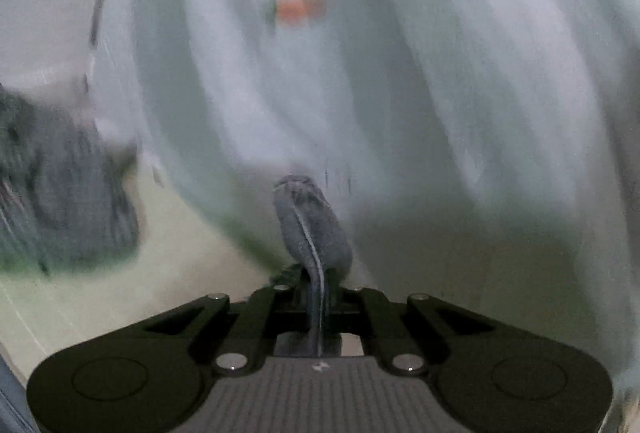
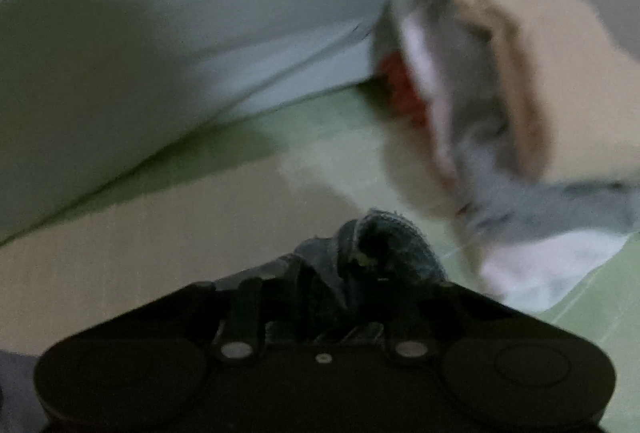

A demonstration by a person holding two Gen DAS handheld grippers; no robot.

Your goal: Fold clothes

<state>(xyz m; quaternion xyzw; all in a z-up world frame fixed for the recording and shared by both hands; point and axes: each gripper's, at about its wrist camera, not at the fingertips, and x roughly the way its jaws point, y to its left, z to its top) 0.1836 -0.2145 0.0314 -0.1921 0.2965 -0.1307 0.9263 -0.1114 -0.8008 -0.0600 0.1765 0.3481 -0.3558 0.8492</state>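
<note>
A home setting is suggested — a pale green checked sheet point(image 2: 224, 169) is spread underneath, as on a bed. Loose garments are heaped on it point(image 2: 520, 81), and pale draped cloth point(image 1: 400, 73) is seen behind — all blurred.

Both views dim, grainy; heavy motion blur on pale fabric point(image 1: 400, 73) and clothes pile point(image 2: 500, 93); fisheye corners black; soft shadow under fabric; no glare

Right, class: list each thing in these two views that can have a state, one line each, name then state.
left gripper: shut on grey fabric
grey fabric: pinched, bunched into a ridge
right gripper: shut on denim fabric
denim fabric: crumpled between the fingers
clothes pile: heaped, unfolded, blurred
dark grey garment: bunched, unfolded
</note>
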